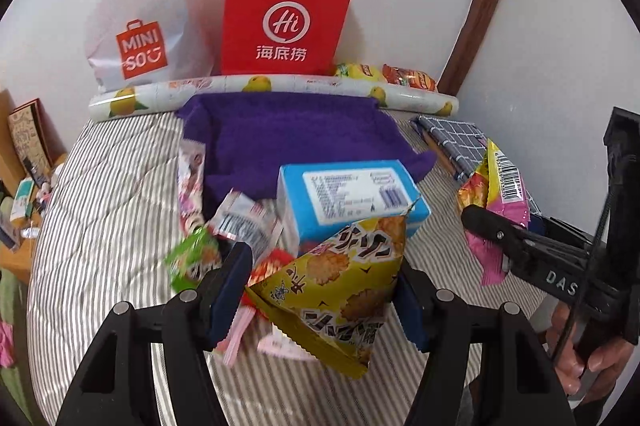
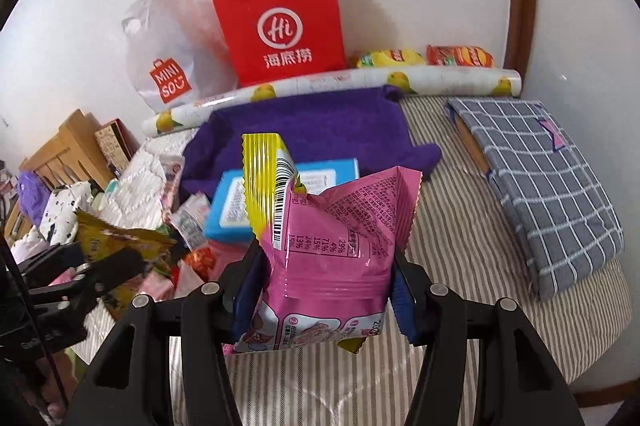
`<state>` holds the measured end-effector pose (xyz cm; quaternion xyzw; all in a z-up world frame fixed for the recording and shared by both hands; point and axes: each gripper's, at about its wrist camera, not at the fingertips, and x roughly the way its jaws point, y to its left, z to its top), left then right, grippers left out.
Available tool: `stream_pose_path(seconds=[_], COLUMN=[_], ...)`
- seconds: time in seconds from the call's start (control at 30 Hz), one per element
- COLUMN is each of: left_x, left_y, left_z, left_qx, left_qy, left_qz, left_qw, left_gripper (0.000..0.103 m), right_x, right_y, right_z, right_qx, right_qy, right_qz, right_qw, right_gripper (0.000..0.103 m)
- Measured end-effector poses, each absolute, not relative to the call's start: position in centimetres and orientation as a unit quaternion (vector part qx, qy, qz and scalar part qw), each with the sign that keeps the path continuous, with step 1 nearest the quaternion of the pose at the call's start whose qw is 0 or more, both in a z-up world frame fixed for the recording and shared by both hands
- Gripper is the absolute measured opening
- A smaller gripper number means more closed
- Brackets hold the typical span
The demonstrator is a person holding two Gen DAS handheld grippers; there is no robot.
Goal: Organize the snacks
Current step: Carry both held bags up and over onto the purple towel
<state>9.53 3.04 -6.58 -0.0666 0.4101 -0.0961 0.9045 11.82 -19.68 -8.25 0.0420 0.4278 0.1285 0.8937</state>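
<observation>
Left gripper (image 1: 320,290) clamps yellow cracker packet (image 1: 340,290), right gripper (image 2: 324,282) clamps pink snack packet (image 2: 332,250); purple towel (image 1: 296,134) lies ahead, nearer the left.

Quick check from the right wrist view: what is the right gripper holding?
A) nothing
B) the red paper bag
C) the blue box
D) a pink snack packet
D: the right gripper is clamped on the pink snack packet, lifted above the striped bedding.

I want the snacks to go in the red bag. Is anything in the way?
Nothing visible blocks the air path, but the lemon-print roll lies on the bed in front of the red bag, so the pink packet must pass over it.
</observation>
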Motion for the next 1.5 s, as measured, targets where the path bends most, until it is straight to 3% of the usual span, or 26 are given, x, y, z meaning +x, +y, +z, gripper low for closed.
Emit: stream_pose_path(seconds=[1.17, 1.5], left_x=[27.2, 32.3], left_y=[1.9, 3.0], left_z=[-2.9, -5.2], left_qx=[-0.049, -0.049], left_qy=[0.396, 0.407], left_qz=[-0.125, -0.097], left_qw=[0.909, 0.907], left_gripper=[0.065, 0.065], right_x=[29.6, 34.6], right_y=[-19.5, -18.9], right_z=[-4.6, -6.0], right_qx=[0.043, 0.044], right_qy=[0.386, 0.390], right_qz=[0.154, 0.153], right_qw=[0.909, 0.907], right_gripper=[0.056, 0.056])
